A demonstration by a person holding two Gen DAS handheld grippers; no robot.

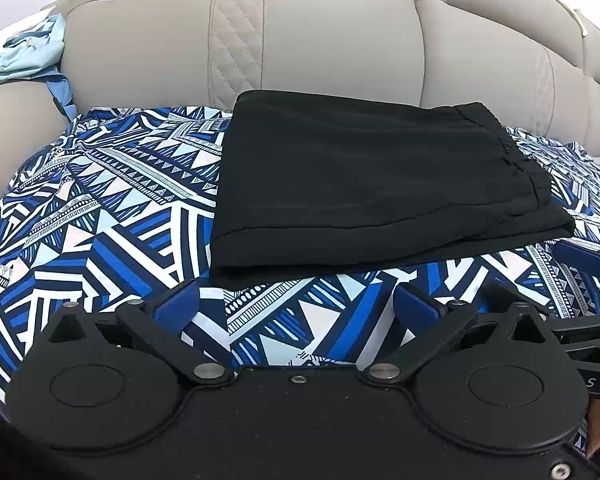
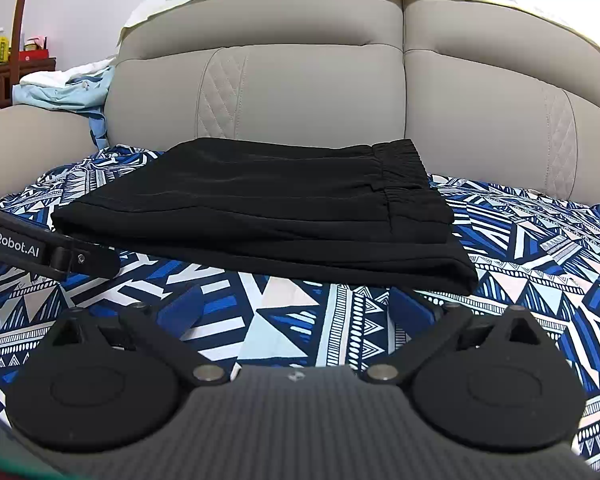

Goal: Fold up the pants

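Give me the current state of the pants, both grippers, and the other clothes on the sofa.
black pants: folded into a flat rectangle, lying on the patterned sheet, waistband at the right end.
left gripper: open, empty, just short of the pants' near edge.
right gripper: open, empty, apart from the pants.
light blue clothes: crumpled, unfolded, on the sofa armrest.

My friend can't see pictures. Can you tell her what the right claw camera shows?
Folded black pants lie on a blue-and-white patterned sheet covering a beige sofa. The right claw hovers open and empty just in front of them.
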